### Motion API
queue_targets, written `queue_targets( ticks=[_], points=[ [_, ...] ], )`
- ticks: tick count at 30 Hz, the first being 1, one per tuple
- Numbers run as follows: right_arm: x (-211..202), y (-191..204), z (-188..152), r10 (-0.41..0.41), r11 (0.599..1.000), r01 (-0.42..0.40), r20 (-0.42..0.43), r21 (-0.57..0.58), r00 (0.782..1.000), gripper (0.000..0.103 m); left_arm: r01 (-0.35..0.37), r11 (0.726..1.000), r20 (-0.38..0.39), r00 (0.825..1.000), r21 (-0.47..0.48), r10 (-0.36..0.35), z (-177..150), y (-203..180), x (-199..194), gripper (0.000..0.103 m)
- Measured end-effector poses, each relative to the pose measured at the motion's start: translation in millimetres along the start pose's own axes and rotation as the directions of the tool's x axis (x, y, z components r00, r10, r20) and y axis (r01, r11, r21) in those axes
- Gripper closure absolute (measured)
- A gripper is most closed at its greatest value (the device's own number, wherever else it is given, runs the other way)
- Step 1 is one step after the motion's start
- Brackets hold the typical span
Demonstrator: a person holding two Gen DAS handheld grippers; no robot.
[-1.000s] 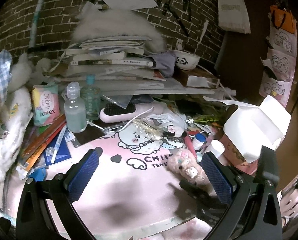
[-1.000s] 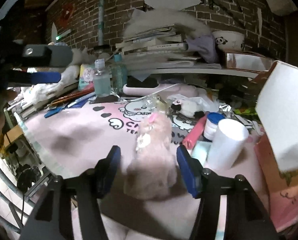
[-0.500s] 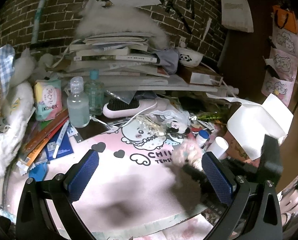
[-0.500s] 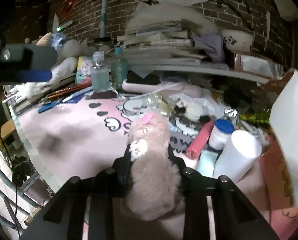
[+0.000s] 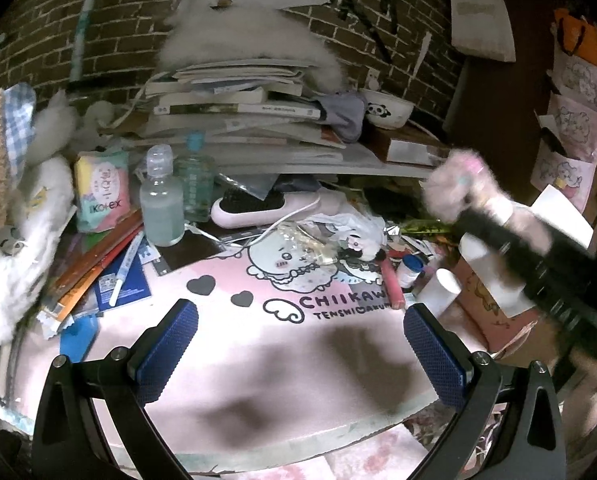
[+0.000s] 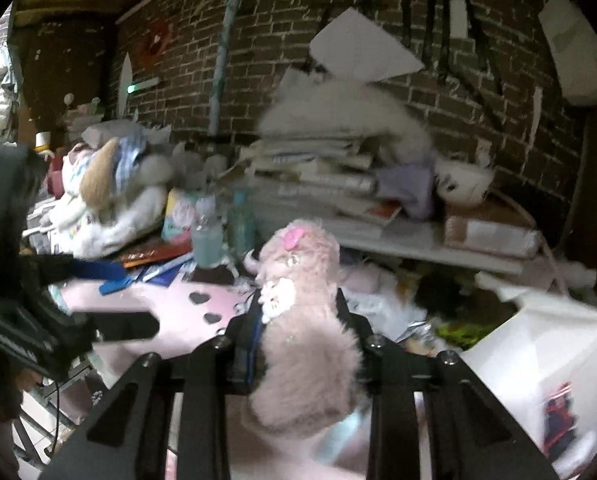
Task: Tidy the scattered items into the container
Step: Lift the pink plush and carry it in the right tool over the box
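My right gripper [image 6: 298, 316] is shut on a fluffy pink plush toy [image 6: 302, 340] and holds it up in the air; it shows blurred at the right of the left wrist view [image 5: 458, 192]. My left gripper [image 5: 298, 344] is open and empty, low over the pink cartoon mat [image 5: 258, 344]. An open pink cardboard box [image 5: 498, 300] with white flaps stands at the mat's right edge, below the lifted plush; its white flap [image 6: 538, 344] shows in the right wrist view. A red tube [image 5: 392, 284], a small blue-capped jar [image 5: 410, 268] and a white cup [image 5: 438, 288] lie beside the box.
A stack of books [image 5: 238, 108] with white fur on top fills the back. Two clear bottles [image 5: 162, 200], a tissue pack [image 5: 102, 188], a pink hairbrush [image 5: 266, 204], pens and a blue booklet [image 5: 122, 280] crowd the left. White plush toys [image 5: 26, 208] sit far left. A panda bowl [image 5: 386, 110] sits back right.
My right gripper closed on the pink plush on the mat and lifted it up and to the right, towards the box. The left gripper stayed open and shifted little.
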State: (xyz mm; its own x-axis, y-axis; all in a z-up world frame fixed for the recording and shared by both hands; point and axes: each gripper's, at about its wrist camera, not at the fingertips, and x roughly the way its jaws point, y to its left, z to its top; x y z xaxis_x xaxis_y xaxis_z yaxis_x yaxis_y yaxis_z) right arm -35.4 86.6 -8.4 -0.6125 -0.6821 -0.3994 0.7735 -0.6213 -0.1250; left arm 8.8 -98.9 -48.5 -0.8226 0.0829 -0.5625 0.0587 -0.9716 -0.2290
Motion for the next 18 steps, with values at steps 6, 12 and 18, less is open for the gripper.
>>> queue_targets(
  ticks=[6,12,18],
  points=[
    [-17.5,-26.5,12.0,-0.099,0.995,0.099,-0.024,0.005,0.995,0.076,0.004,1.000,-0.018,1.000,-0.001,-0.004,1.4,-9.1,10.2,0.000],
    [-27.7,-61.1,8.1,-0.185,0.982,0.187,-0.084,0.027,0.979,0.076,-0.018,0.999,-0.004,1.000,0.028,0.019,3.0,-19.4,13.8,0.000],
    [-50.9,-111.2,2.8,-0.283,0.954,0.293,-0.122,0.066,0.951,0.076,-0.042,0.996,-0.021,0.999,0.074,0.044,2.8,-26.6,15.4,0.000]
  ],
)
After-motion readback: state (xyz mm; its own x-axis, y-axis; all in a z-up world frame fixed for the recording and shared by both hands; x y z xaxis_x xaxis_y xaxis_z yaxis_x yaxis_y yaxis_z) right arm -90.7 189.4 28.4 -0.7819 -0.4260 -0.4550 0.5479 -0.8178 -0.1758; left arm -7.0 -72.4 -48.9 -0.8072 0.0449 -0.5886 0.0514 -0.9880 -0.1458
